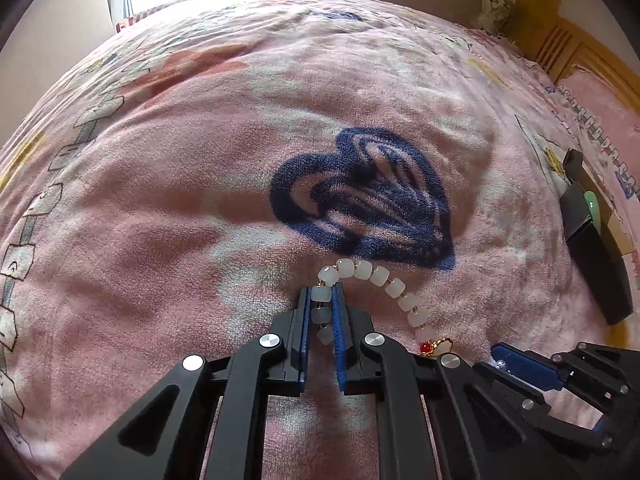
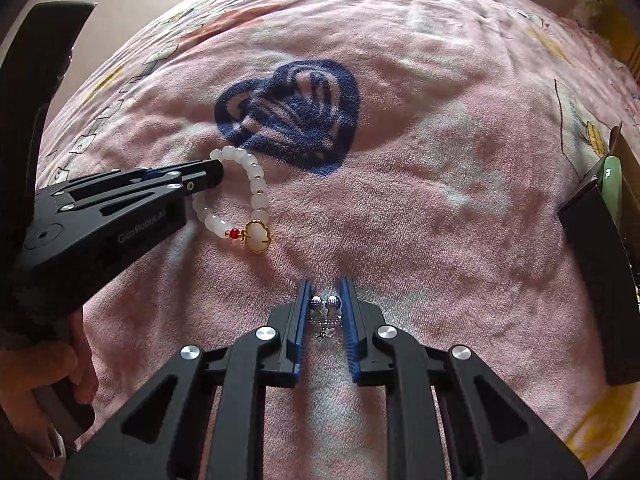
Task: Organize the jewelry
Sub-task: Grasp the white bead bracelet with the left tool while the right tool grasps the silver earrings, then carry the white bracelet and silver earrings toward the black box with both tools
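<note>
A white bead bracelet (image 1: 384,280) with a red bead and a gold-rimmed charm (image 2: 258,235) lies on the pink blanket. My left gripper (image 1: 322,294) is shut on the bracelet's beads; it also shows in the right wrist view (image 2: 216,172), at the left. My right gripper (image 2: 325,292) is closed around a small silver piece with two round balls (image 2: 325,303), low on the blanket. The right gripper shows at the lower right of the left wrist view (image 1: 502,356).
An open black jewelry box (image 2: 592,280) with a green bangle (image 2: 612,184) inside stands at the right edge, also seen in the left wrist view (image 1: 596,256). A blue heart print (image 2: 292,116) marks the blanket (image 1: 200,200). A wooden headboard (image 1: 560,48) is at the far right.
</note>
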`<state>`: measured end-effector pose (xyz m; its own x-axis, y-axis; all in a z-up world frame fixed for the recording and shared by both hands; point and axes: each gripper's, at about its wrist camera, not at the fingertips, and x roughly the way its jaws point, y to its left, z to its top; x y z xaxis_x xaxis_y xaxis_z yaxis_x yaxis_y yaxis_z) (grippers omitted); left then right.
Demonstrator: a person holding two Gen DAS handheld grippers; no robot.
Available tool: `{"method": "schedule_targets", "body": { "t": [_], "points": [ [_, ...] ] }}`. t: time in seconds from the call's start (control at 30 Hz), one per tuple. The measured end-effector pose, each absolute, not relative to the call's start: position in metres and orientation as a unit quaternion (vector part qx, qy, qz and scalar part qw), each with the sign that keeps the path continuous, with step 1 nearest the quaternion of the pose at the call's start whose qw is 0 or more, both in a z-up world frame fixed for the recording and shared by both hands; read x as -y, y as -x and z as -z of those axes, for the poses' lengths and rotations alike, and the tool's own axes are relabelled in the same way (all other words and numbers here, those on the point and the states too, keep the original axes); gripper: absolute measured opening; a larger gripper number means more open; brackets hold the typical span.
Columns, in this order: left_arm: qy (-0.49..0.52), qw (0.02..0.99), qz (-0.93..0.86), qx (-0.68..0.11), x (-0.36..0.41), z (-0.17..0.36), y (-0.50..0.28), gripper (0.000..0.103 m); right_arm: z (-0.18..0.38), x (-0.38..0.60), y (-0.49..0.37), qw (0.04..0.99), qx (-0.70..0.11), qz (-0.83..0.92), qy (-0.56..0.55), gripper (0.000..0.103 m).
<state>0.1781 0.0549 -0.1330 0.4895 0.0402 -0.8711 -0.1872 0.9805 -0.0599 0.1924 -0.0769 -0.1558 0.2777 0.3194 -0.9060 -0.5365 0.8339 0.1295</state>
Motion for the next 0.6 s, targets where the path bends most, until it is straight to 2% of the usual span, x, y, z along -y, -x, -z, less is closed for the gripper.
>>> {"method": "schedule_targets", "body": {
  "t": [0.2,0.6],
  "points": [
    [0.071,0.869,-0.074,-0.483,-0.065,0.117,-0.174,0.011,0.145,0.086,-0.191,0.801,-0.527,-0.267,0.090,0.016],
    [0.058,0.897,-0.065,-0.434,-0.055,0.072,-0.167,0.011,0.086,0.109,-0.190,0.844,-0.468,-0.252,0.066,0.016]
  ]
}}
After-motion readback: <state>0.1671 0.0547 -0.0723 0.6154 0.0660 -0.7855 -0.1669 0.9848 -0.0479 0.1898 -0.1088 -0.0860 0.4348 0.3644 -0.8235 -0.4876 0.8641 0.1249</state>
